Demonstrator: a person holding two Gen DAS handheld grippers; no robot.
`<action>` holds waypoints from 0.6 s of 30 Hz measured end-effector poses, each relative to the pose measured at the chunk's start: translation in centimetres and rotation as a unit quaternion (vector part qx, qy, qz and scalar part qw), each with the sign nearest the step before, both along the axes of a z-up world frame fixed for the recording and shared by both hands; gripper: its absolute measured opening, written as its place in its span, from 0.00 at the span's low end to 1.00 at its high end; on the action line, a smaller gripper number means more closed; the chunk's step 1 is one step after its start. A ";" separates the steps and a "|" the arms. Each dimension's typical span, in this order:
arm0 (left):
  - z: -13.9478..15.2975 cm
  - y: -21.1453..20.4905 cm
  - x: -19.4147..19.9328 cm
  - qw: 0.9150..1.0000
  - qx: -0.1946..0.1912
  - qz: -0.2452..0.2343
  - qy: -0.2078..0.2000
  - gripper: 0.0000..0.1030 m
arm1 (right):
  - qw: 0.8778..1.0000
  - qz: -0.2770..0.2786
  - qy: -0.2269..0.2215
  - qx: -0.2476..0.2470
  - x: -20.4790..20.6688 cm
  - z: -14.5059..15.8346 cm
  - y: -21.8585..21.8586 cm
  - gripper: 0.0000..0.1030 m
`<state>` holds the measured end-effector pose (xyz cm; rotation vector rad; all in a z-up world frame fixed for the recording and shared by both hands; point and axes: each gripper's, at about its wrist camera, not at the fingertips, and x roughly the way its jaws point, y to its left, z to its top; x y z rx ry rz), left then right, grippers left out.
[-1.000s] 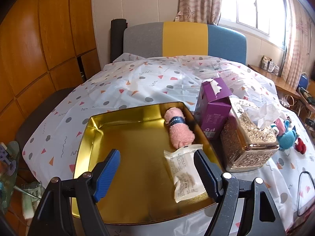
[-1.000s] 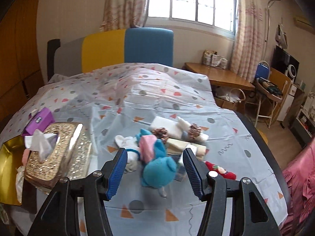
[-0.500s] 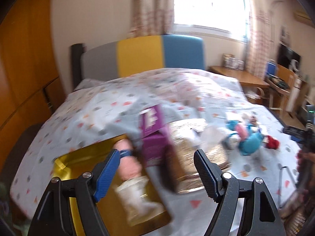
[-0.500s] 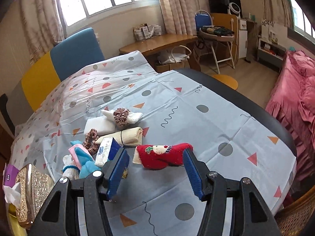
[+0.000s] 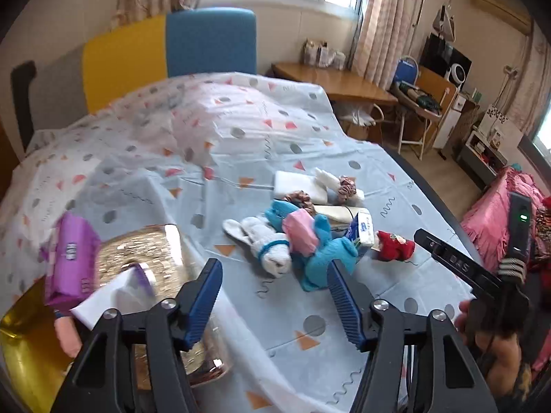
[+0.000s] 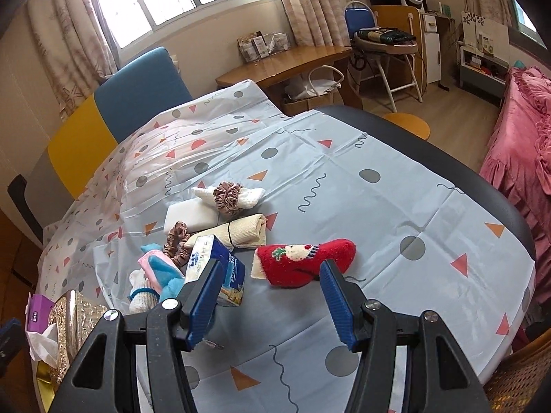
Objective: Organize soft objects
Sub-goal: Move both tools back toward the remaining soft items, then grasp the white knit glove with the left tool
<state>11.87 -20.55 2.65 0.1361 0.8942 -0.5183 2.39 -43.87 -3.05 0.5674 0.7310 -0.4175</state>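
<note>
soft objects lie in a loose pile on the patterned sheet of the bed, mid-left in the right wrist view, with none of them gripped yet. judging by the layout, the step in hand is picking the next item from this pile to carry to the gold tray at the near left edge of the left view.

the right gripper hangs with its jaws spread apart, empty, just near of the red sock; that sock looks like the likely target. the next move would call for lowering forward so the two pads straddle the sock across its narrow width, then closing gently, since knit fabric will squash and may drag the sheet.

the left gripper is also spread wide and empty, pointing at the pile from the near side, with the blue plush just beyond its tips.

counted, largest first: one gold tissue box, one purple box at its left, one blue plush, one red sock, one white pad, one beige rolled cloth, one tissue packet, and two brown scrunchies, the far scrunchie on a white knit piece, the near scrunchie beside the pad. one white sock lies left of the plush.
</note>
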 end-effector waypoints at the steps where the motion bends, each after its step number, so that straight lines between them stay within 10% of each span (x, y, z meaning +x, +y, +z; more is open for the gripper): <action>1: -0.7 -0.6 0.5 1.000 0.012 0.002 0.004 0.57 | 1.000 0.000 -0.001 0.005 0.0 0.0 -0.1 0.58; 7: -5.6 -3.3 4.1 0.997 0.051 0.019 0.056 0.40 | 1.000 -0.004 -0.007 0.030 -0.2 0.0 -0.7 0.58; 18: -11.9 -5.8 9.8 0.989 0.070 0.057 0.115 0.43 | 0.999 0.005 -0.007 0.050 0.0 -0.3 -0.7 0.58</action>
